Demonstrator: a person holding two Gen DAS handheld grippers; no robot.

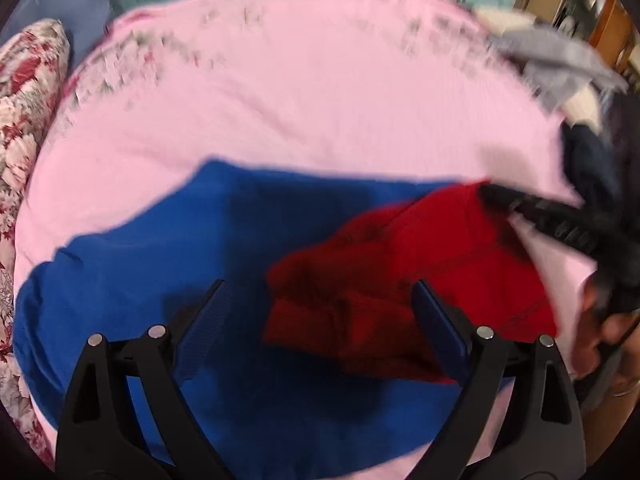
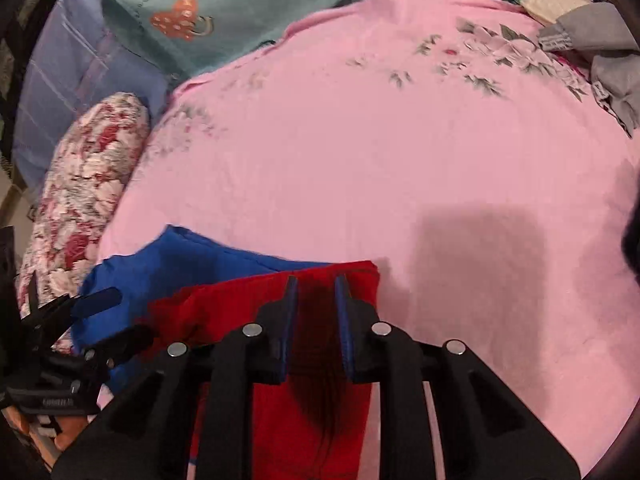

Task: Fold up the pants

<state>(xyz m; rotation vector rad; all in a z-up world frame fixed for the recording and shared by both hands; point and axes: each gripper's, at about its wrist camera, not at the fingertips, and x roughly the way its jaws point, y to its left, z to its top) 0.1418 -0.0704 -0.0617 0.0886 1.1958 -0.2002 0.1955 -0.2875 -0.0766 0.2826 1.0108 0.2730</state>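
Note:
Blue and red pants lie on a pink bedsheet (image 1: 304, 92). In the left wrist view the blue part (image 1: 168, 248) spreads left and the red part (image 1: 420, 248) lies bunched at right. My left gripper (image 1: 320, 286) is open wide above them, holding nothing. The right gripper (image 1: 532, 216) shows blurred at the red part's far right edge. In the right wrist view my right gripper (image 2: 316, 280) has its jaws a narrow gap apart over the red fabric (image 2: 248, 300); whether they pinch it is unclear. The blue part (image 2: 180, 256) lies left, with the left gripper (image 2: 108, 320) beside it.
A red floral bolster (image 2: 80, 208) lies along the left of the sheet. A blue pillow (image 2: 80, 64) and a teal heart-print cover (image 2: 240, 4) lie behind. Grey clothes (image 2: 600, 60) are piled at the far right.

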